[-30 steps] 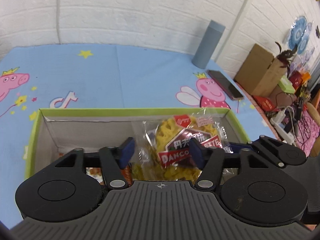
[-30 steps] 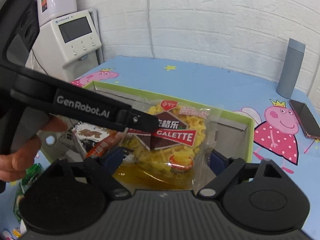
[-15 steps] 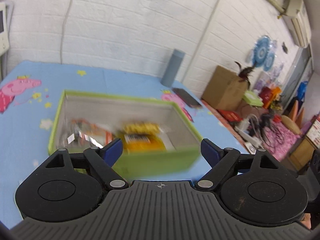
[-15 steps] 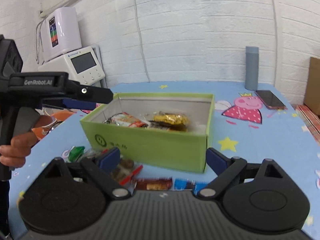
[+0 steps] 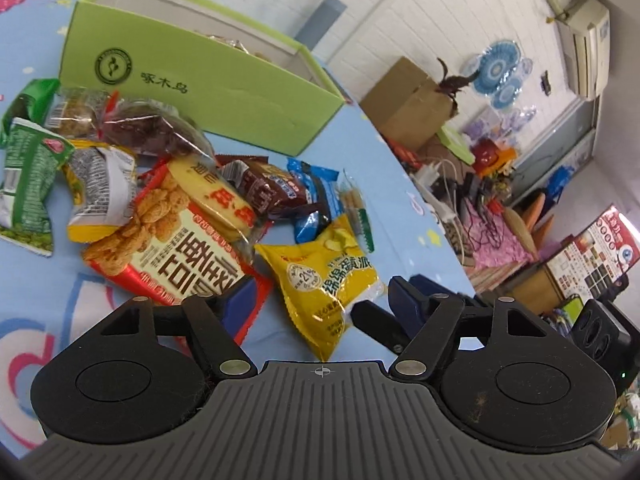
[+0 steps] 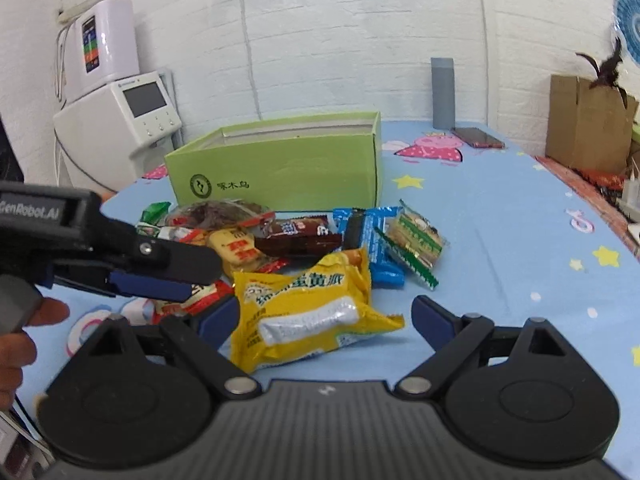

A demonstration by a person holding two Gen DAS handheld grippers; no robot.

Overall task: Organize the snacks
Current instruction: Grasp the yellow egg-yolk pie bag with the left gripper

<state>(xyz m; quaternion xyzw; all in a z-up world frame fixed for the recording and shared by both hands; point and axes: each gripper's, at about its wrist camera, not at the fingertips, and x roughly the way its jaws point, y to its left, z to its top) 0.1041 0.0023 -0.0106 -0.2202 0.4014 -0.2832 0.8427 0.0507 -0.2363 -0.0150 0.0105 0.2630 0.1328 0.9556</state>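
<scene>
1. Right gripper [image 6: 326, 316] open, empty, straddling the yellow egg-yolk pie packet [image 6: 308, 308] on the table [image 6: 500, 240].
2. Left gripper [image 5: 316, 300] open, empty, above the same packet.
3. Advice: pinch the packet's body, not its crimped edge; carry it to the green box [image 6: 280, 168].
4. Box contents mostly hidden.

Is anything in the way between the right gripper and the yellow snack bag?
Nothing visible is. The yellow snack bag lies on the blue tablecloth right in front of the open right gripper, nearest of the pile. The left gripper hovers just beside its left edge, not across it.
</scene>
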